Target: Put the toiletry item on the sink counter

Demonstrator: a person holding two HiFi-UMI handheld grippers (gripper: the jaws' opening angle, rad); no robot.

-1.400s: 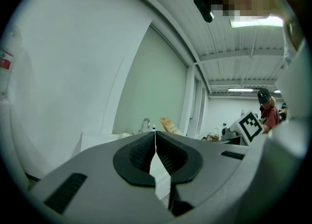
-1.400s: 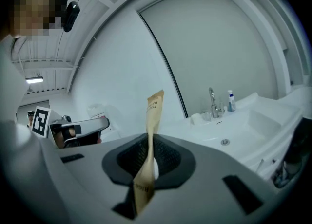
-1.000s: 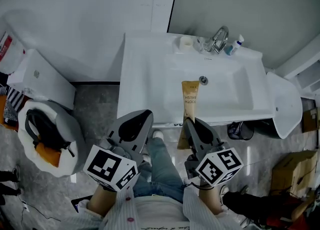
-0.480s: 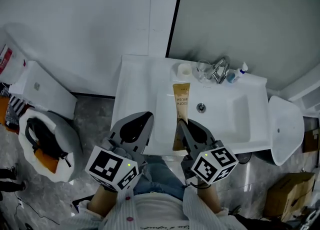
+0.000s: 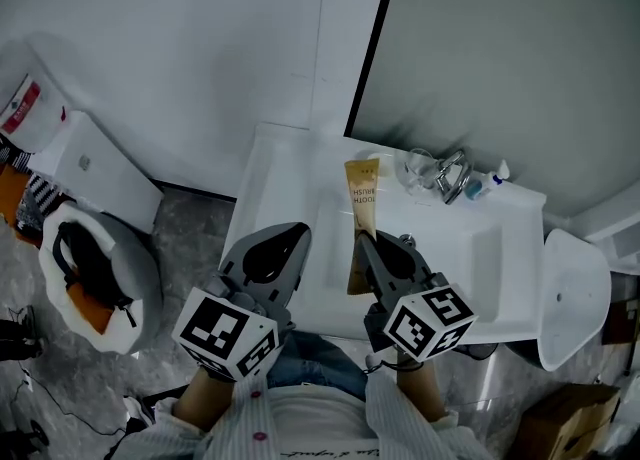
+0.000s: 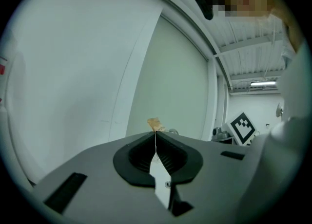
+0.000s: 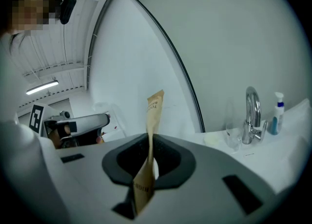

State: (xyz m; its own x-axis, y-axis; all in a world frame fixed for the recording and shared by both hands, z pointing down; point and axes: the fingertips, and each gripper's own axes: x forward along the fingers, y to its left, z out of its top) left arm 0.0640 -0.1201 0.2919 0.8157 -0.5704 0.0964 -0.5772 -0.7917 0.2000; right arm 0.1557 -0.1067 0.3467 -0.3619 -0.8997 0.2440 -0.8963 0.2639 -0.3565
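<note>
The right gripper point(image 5: 372, 240) has its fingers clamped on the low part of a tan packet point(image 5: 360, 210). The packet stands nearly upright in the air, it seems over the left side of the basin point(image 5: 455, 243), and is not yet on the desk point(image 5: 282, 183). The left gripper point(image 5: 297, 232) is empty, its fingers together, just left of the packet.

To do this step well, I would carry the packet to a flat bare part of the desk. The strip left of the basin looks the safest. There I would tilt it down until it lies flat, and only then part the fingers. Released upright, or over the basin, it would probably fall in. It is better to stay clear of the tap point(image 5: 452, 176), the glass point(image 5: 418, 166) and the bottle point(image 5: 490, 184) at the far edge, since the glass could tip easily.

Hard to see:
- **Packet:** its low end is under the right gripper in the head view, and its print is only partly readable.
- **Desk:** both grippers cover its near edge.
- **Small white thing** point(image 7: 212, 139) left of the glass — cup or dish, I cannot tell.
- **Left gripper view:** it shows no desk, only the packet's top behind its fingers.
</note>
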